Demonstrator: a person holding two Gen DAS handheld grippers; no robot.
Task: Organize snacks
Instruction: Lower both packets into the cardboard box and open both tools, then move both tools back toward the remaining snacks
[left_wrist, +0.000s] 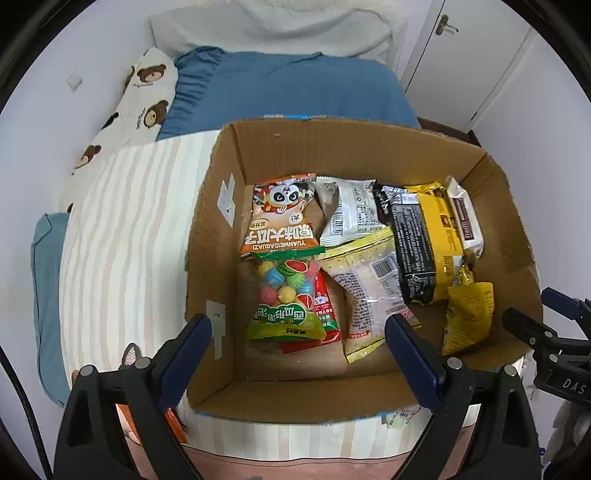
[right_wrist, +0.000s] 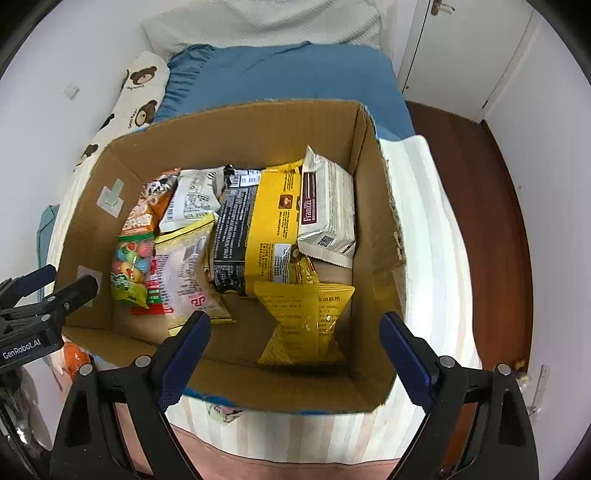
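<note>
Looking down on the bed (left_wrist: 122, 229) first: striped sheet, blue blanket (left_wrist: 280, 85) and a bear-print pillow (left_wrist: 140, 96) up top, wardrobe doors at the far right. The cardboard box (right_wrist: 258, 125) sits on the bed near its foot edge, open top, and that's where the snacks are, packed in rows so they lie flat w/ labels showing. Biggest inside: the black-and-yellow pack (right_wrist: 255, 225), mid-box, w/ a white wafer pack (right_wrist: 328, 210) leaning on the right wall. Left side has the orange panda bag (left_wrist: 280, 218) and below it the bag of coloured candy balls (left_wrist: 288, 295); a pale bag w/ a barcode (left_wrist: 369, 288) lies between rows. The small yellow bag (right_wrist: 306, 317) stands loose near the front wall, prob. just set there. My left gripper (left_wrist: 299, 332) is spread wide, nothing in it, above the box's left half; my right gripper (right_wrist: 295, 332) is likewise spread & empty over the yellow bag. Box walls are the only thing in the way of reaching in. A couple of wrappers peek out under the box's front edge, maybe still to sort.
</note>
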